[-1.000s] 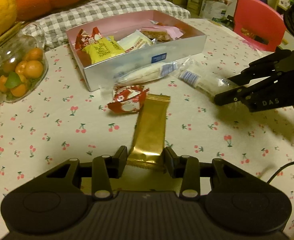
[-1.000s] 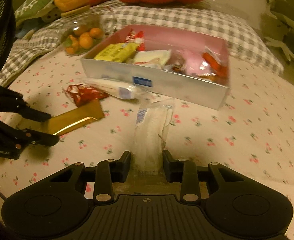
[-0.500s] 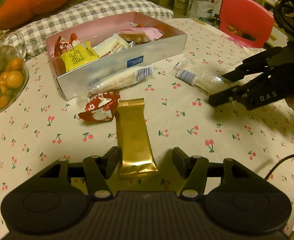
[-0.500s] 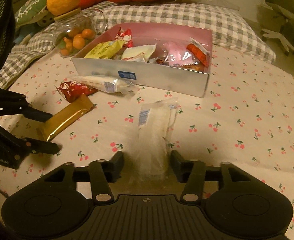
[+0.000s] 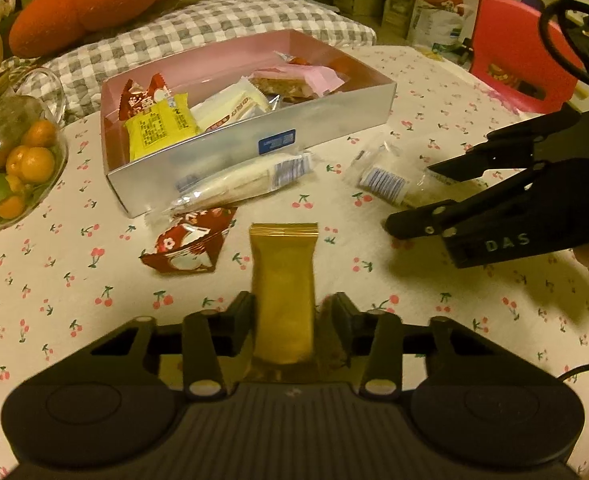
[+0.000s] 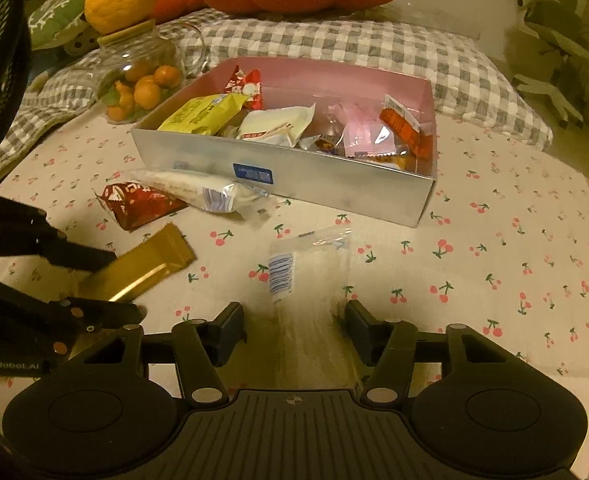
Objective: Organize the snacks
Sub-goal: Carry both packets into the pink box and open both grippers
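Observation:
A gold snack bar (image 5: pixel 282 272) lies on the cherry-print cloth, its near end between the fingers of my left gripper (image 5: pixel 293 300). The jaws are closing; the left pad touches the bar and a small gap shows on the right. A clear packet of white crackers (image 6: pixel 306 264) lies with its near end inside my right gripper (image 6: pixel 293 311), whose jaws are also closing, with a gap on the left side. The silver box (image 5: pixel 334 124) with a pink inside holds several snacks. A red packet (image 5: pixel 190 244) and a long white packet (image 5: pixel 238 184) lie against its front wall.
A glass jar of small oranges (image 5: pixel 14 160) stands left of the box. A checked cushion (image 5: pixel 234 20) and an orange plush lie behind it. A red chair (image 5: pixel 522 64) stands past the table's right edge. My right gripper (image 5: pixel 412 198) sits to the right of the gold bar.
Both grippers widened off their snacks, then narrowed again around them. The gold bar now points straight ahead in the left wrist view, and the box looks farther from the right gripper.

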The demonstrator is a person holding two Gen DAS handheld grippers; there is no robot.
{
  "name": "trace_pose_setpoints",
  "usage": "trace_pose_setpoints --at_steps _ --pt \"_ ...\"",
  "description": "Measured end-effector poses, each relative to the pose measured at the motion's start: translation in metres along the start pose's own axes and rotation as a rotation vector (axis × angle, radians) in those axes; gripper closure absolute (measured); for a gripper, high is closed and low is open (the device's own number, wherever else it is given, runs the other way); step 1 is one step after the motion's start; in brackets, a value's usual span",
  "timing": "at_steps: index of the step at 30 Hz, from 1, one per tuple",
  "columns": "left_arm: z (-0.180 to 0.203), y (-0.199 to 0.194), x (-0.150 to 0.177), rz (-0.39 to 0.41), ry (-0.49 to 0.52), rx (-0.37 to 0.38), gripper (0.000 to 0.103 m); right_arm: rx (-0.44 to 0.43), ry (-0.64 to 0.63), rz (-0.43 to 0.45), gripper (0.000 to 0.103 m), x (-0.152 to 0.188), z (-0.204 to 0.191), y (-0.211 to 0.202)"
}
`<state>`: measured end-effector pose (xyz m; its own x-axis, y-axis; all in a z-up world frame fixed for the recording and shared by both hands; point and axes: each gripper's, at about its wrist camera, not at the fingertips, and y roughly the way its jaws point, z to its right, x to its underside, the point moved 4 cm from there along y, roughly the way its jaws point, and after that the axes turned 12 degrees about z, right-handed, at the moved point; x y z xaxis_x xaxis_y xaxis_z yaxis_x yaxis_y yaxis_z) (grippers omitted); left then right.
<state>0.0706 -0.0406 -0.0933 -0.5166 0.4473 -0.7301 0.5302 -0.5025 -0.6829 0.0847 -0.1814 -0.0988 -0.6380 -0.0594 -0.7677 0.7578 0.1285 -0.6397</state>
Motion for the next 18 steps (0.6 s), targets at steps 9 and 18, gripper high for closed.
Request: trace_pose_setpoints --at_steps 9,18 --pt "-0.004 -0.002 -0.003 -0.017 -0.101 0.034 0.075 -0.013 0.035 -0.032 0.073 -0.004 -0.003 -0.004" --pt "-0.007 -0.012 -0.01 -0.015 -0.193 0.076 0.075 -0.028 0.135 -0.041 0.073 -0.009 0.005 -0.016"
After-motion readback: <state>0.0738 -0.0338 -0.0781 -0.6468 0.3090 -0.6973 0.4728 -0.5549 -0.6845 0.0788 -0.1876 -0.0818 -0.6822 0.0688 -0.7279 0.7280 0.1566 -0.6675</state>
